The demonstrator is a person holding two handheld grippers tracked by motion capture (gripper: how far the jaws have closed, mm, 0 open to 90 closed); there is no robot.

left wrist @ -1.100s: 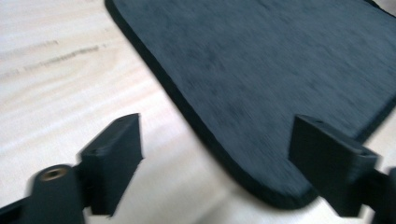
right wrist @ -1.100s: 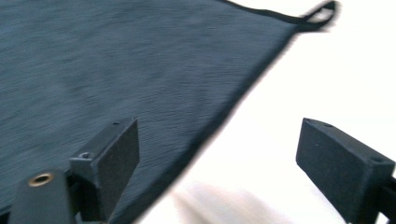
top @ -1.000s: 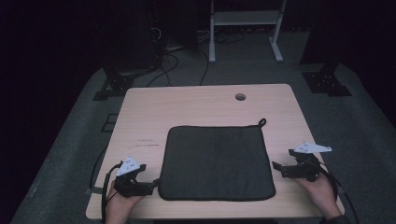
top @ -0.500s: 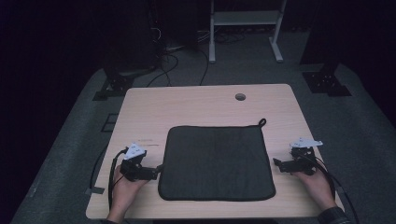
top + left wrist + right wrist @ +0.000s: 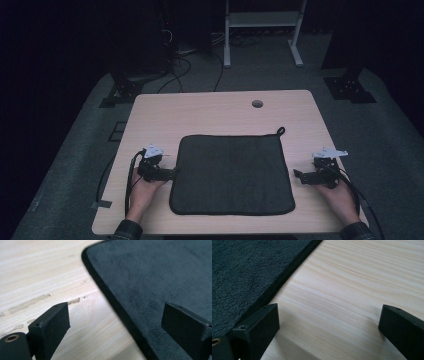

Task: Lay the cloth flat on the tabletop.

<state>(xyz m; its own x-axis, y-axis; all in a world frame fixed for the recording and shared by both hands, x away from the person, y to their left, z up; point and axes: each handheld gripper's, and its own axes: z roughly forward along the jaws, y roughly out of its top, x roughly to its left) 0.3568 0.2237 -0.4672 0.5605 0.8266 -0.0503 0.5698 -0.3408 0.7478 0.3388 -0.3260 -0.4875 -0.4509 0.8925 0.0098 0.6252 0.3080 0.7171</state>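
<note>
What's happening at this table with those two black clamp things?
A person sits at a wooden table with a two-jaw gripper in each hand. A dark square cloth lies flat before them. The left gripper is at the cloth's left edge, with the edge running between its open jaws, which have just closed a little and are not yet pressing on it. The right gripper sits beside the cloth's right edge, open over bare wood. Nothing is lifted yet.
</note>
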